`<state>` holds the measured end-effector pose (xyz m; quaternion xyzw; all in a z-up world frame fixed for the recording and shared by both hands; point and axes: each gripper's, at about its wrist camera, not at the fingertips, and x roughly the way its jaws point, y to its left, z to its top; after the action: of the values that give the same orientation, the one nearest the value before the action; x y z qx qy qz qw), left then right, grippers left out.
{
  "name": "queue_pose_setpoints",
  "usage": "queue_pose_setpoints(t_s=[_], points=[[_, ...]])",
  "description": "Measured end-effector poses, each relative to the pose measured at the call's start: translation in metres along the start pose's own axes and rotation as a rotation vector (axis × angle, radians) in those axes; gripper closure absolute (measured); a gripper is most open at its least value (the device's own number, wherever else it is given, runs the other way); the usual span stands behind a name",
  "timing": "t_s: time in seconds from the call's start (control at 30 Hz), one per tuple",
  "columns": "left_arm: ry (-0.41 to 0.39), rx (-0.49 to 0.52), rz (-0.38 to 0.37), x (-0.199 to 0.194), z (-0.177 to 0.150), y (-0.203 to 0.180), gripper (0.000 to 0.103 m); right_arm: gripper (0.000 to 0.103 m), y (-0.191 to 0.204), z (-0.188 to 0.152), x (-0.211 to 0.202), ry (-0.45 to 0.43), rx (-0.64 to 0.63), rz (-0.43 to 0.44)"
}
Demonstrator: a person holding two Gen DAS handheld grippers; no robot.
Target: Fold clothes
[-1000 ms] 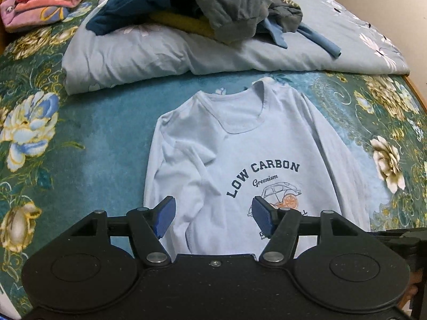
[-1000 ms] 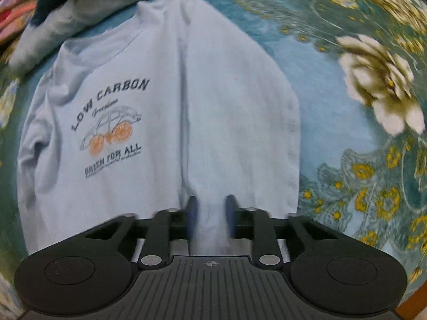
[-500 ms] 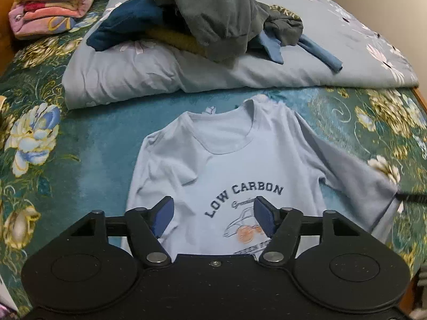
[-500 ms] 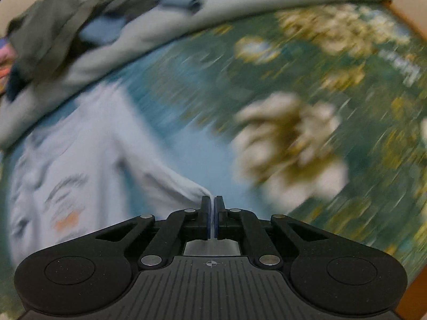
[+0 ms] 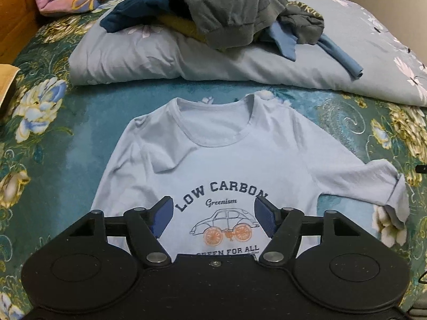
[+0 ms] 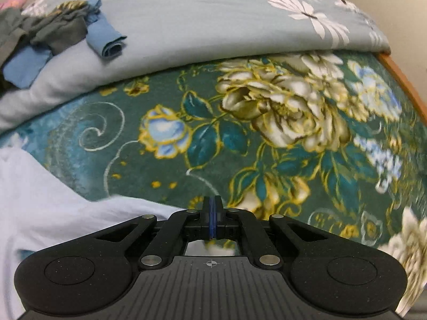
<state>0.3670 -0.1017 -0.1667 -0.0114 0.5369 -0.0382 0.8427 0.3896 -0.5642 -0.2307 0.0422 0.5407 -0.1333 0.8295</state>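
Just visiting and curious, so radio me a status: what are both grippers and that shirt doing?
Left gripper open above shirt. Right gripper shut, apparently pinching the sleeve. Clothes pile behind, not in the way.

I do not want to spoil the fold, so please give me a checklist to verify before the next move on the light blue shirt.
1. Shirt lies print up on the bedspread: ok.
2. Left gripper jaws open above the print: ok.
3. Outstretched sleeve flat: not ok, its cuff is curled.
4. Right gripper jaws shut; holding the sleeve: cannot tell.
5. Clothes pile apart from the shirt: ok.
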Motion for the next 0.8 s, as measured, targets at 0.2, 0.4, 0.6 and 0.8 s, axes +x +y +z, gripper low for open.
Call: queue_pose_setpoints(t_s=[0.2, 0.4, 0.6, 0.8], points=[[-0.024, -0.017, 0.076, -0.001, 0.0, 0.028, 0.034, 0.102, 0.009, -0.001, -0.014, -0.069, 0.051, 0.008], [-0.043, -0.056, 0.14, 0.011, 0.001, 0.087, 0.035, 0.101, 0.054, -0.015, -0.031, -0.059, 0.003, 0.117], [-0.05, 0.121, 0.118, 0.043, 0.014, 0.114, 0.047, 0.096, 0.121, -0.043, -0.045, -0.001, -0.025, 0.207], [-0.083, 0.386, 0.041, 0.079, 0.025, 0.1, 0.059, 0.095, 0.185, -0.066, -0.043, 0.056, -0.008, 0.273]])
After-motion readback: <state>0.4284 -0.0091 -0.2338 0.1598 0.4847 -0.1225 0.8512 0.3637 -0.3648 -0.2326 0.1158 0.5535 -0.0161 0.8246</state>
